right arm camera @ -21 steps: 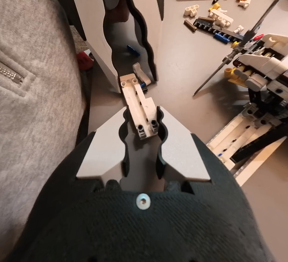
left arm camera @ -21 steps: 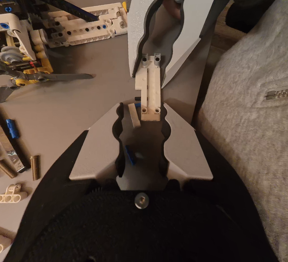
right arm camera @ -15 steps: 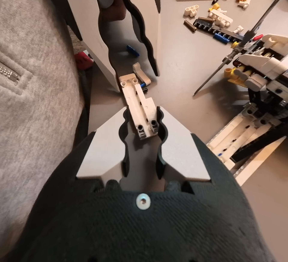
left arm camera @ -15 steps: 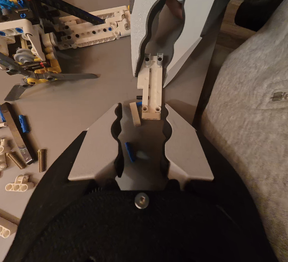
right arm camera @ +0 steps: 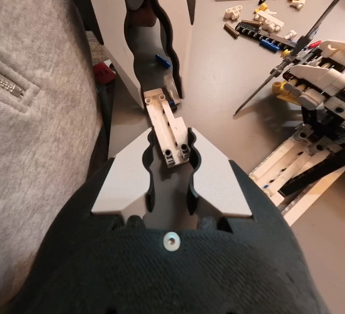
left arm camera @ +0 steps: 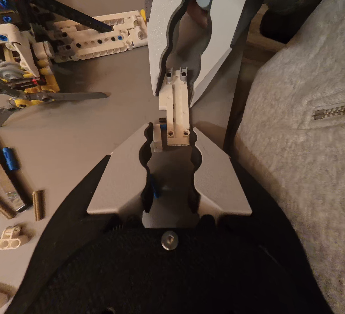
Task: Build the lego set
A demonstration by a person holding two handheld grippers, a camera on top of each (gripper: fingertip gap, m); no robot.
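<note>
White Lego sub-assembly (right arm camera: 169, 133), light, rigid, press-fit: right claw (right arm camera: 170, 149) clamped on grey-pin end; left claw (left arm camera: 170, 138) apart around other end.

The lego piece (right arm camera: 169, 131) spans between the two facing grippers — loose pin (right arm camera: 163, 60) behind it, model (right arm camera: 306, 99) to its right.

Smooth grey tabletop (left arm camera: 78, 137), dim warm light, dark table edge (left arm camera: 231, 118), wooden floor (left arm camera: 261, 47) beyond
</note>
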